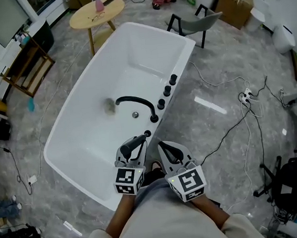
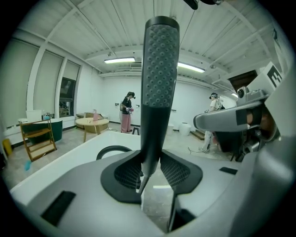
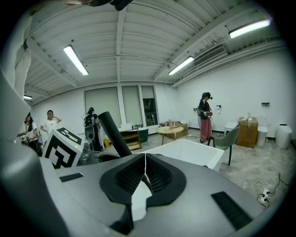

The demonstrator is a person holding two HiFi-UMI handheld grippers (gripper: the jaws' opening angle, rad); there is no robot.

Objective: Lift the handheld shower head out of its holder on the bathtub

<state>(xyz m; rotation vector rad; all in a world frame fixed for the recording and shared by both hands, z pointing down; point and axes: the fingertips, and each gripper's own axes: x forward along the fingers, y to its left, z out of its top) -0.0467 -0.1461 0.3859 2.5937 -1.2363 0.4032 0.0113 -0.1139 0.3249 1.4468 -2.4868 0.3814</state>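
Head view: we list a white tub (image 1: 86,127) set slantwise on a grey marble floor (image 1: 223,81), with a black arched spout (image 1: 138,98) and a row of black knobs (image 1: 166,91) on its right rim. Beyond the tub's far end we note a round table (image 1: 97,13), a grey chair (image 1: 196,23) and a wooden rack (image 1: 27,68). Cables (image 1: 234,128) trail over the floor to the right.

Left claw (image 1: 132,144): we find it at the near right rim, just beside a small black fitting (image 1: 148,134). It is clamped on the black shower head (image 1: 136,141). We cannot tell from here whether the shower head is clear of that fitting.

Left gripper view: we see the shower head (image 2: 159,69) upright and pinched at its narrow lower end between the pads of the left claw (image 2: 150,169). Its dimpled grip rises to the top of the view.

Right claw (image 1: 167,148): we place it just beside the left one, over the rim.

Right gripper view: we record the right claw (image 3: 144,173) with jaws pressed together and nothing between them. The shower head (image 3: 113,132) slants at its left.
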